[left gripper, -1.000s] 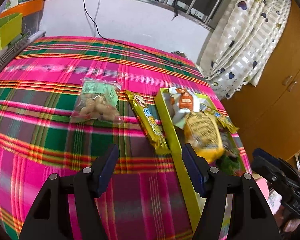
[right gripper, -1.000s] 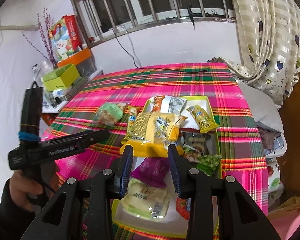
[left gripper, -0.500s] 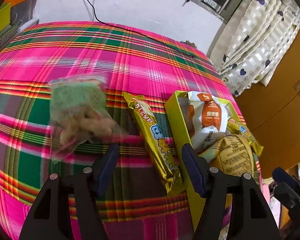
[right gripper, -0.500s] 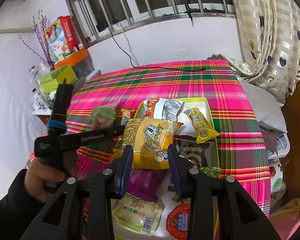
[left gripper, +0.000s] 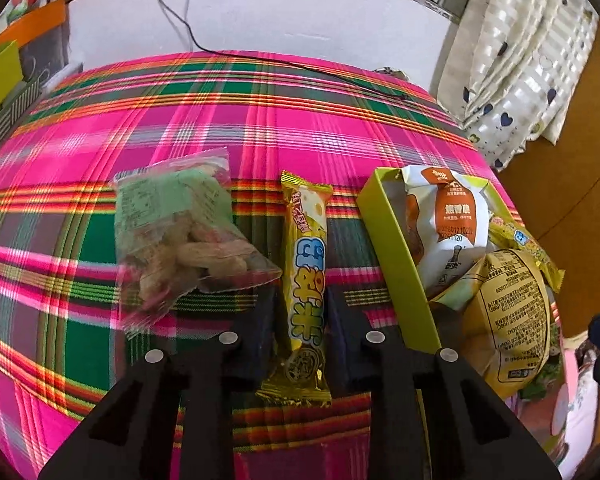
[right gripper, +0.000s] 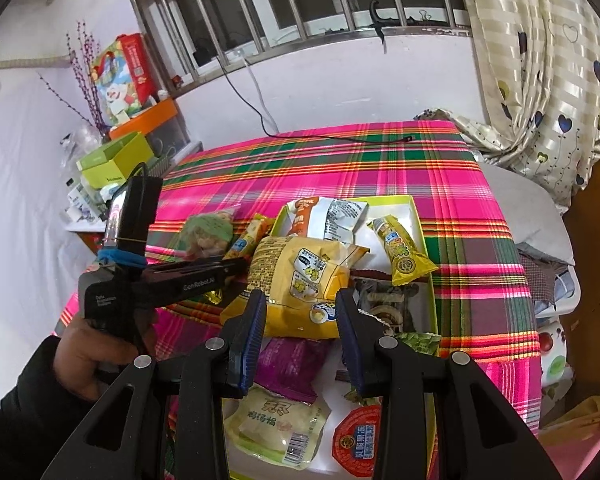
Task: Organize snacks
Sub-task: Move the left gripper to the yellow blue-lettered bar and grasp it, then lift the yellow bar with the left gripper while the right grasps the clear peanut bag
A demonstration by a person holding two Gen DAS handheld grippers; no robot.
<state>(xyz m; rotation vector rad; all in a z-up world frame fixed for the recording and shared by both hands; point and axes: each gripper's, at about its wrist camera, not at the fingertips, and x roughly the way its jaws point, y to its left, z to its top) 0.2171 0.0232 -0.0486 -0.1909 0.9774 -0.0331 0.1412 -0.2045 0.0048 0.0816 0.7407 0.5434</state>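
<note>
**A:** Gripping the long yellow foil-wrapped snack bar (left gripper: 306,280) low down was the step in hand, wasn't it? Where did it lie?

**B:** Flat on the pink-and-green plaid cloth (left gripper: 220,120), running from twelve to six o'clock, just beside the lime-green cardboard box (left gripper: 396,248) at its three o'clock. At nine o'clock sat a clear plastic bag of pale biscuits (left gripper: 180,240).

**A:** And the left gripper (left gripper: 300,316)?

**B:** Its jaws had just been closing, and stood narrowed on either side of the bar's lower half, seemingly pinching the wrapper.

**A:** Advice?

**B:** I judged a straight lift best, then a swing toward three o'clock, high enough to clear the box wall. Foil slips, so a firm hold mattered.

**A:** The right gripper (right gripper: 300,320)?

**B:** Partly open over the box, holding nothing, above a big yellow crinkled packet (right gripper: 300,276).
</note>
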